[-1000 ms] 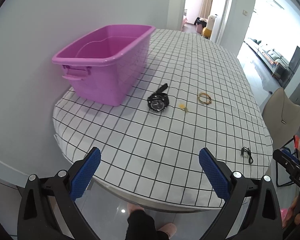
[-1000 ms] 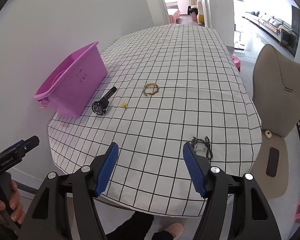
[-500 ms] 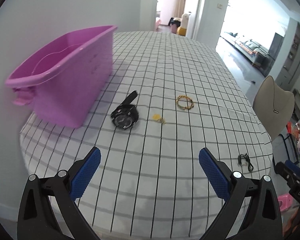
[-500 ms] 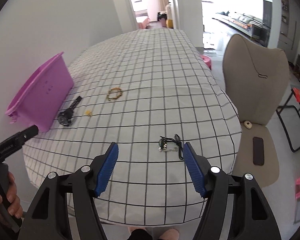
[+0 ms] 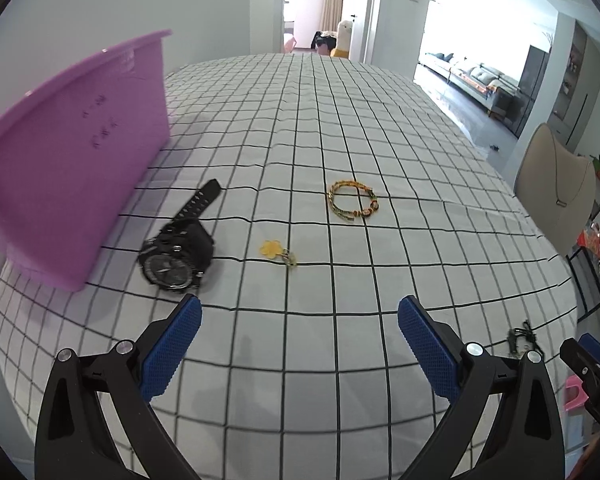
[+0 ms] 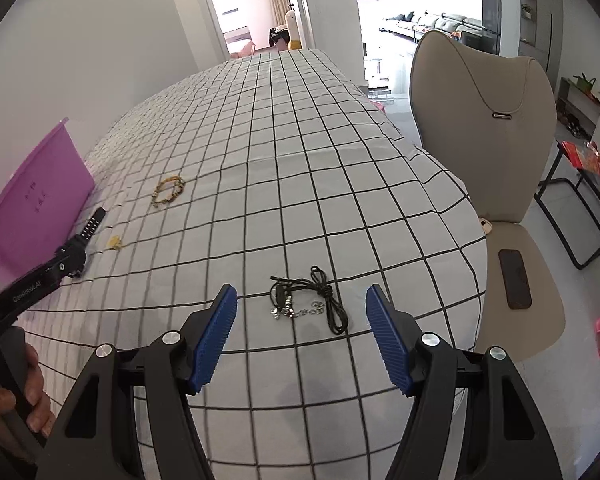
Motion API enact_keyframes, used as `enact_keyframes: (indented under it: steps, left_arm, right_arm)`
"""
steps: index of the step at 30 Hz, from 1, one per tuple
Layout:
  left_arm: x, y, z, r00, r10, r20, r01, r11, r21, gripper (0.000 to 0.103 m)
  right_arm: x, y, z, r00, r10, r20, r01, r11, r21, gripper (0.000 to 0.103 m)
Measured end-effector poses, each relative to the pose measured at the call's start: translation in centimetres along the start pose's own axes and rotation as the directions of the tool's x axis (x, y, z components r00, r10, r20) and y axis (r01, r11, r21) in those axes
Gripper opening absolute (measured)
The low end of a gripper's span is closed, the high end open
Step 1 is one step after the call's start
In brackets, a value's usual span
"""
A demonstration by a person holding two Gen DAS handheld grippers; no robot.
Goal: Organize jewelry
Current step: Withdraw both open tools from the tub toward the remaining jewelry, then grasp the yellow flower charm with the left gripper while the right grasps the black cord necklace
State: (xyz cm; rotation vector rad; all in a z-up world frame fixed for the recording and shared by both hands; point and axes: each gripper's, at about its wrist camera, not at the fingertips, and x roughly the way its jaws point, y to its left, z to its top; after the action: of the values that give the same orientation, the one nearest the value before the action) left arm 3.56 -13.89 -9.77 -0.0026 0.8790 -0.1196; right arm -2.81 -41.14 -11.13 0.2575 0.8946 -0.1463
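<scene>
A black watch (image 5: 178,254) lies on the checked tablecloth beside a purple bin (image 5: 64,168). A yellow flower charm (image 5: 276,251) and a braided gold bracelet (image 5: 352,200) lie to its right. My left gripper (image 5: 298,332) is open and empty, low over the cloth, just short of the watch and charm. A black cord necklace with a silver pendant (image 6: 310,300) lies near the table's right edge, just ahead of my open, empty right gripper (image 6: 302,324). The bracelet (image 6: 168,190), charm (image 6: 114,243) and bin (image 6: 32,200) show in the right wrist view too.
The table (image 6: 300,160) is oval, and its cloth hangs over the edge. A beige chair (image 6: 484,128) stands at its right side with a dark phone (image 6: 515,278) on the seat. A wall is behind the bin. The left gripper's body (image 6: 40,280) crosses the right view.
Both grippers have moved forward and down over the table. The watch and charm are now close ahead of the left gripper; the necklace is now between the right fingers' line. Nothing has been taken hold of.
</scene>
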Motion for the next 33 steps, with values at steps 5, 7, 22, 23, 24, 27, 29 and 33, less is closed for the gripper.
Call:
enact_keyframes:
  steps: [5, 7, 22, 23, 24, 27, 29, 33]
  left_arm:
    - [2.1, -0.2, -0.5, 1.0, 0.016, -0.008, -0.016, 1.0, -0.005, 0.097]
    - [2.9, -0.3, -0.6, 0.999, 0.027, -0.017, -0.027, 1.0, -0.007, 0.097]
    - [5.6, -0.4, -0.5, 0.999, 0.042, -0.023, -0.042, 0.999, -0.022, 0.097]
    - [5.7, -0.4, -0.5, 0.999, 0.043, -0.023, -0.043, 0.999, -0.02, 0.097]
    - [5.8, -0.4, -0.4, 0.999, 0.043, -0.022, -0.043, 0.999, -0.019, 0.097]
    - [6.1, -0.2, -0.1, 0.999, 0.044, -0.014, -0.044, 0.999, -0.009, 0.097]
    - [6.4, -0.2, 0.2, 0.999, 0.044, -0.01, -0.044, 0.999, -0.004, 0.097]
    - [6.9, -0.3, 0.5, 1.0, 0.031, -0.004, -0.031, 0.999, 0.011, 0.097]
  right_arm:
    - [1.8, -0.4, -0.2, 0.999, -0.013, 0.029, 0.015, 0.999, -0.048, 0.064]
    - [2.6, -0.5, -0.3, 0.999, -0.015, 0.029, 0.017, 0.998, -0.064, 0.064]
    - [5.7, 0.6, -1.0, 1.0, -0.021, 0.002, 0.021, 0.992, -0.126, 0.064]
    - [5.7, 0.6, -1.1, 1.0, -0.017, 0.002, 0.017, 0.993, -0.121, 0.064]
    - [5.7, 0.6, -1.2, 1.0, -0.017, 0.003, 0.017, 0.993, -0.12, 0.064]
    - [5.7, 0.8, -1.3, 1.0, -0.028, 0.013, 0.03, 0.992, -0.126, 0.064]
    - [5.8, 0.9, -1.3, 0.999, -0.03, 0.019, 0.032, 0.992, -0.124, 0.064]
    - [5.8, 0.9, -1.4, 0.999, -0.035, 0.028, 0.038, 0.993, -0.116, 0.064]
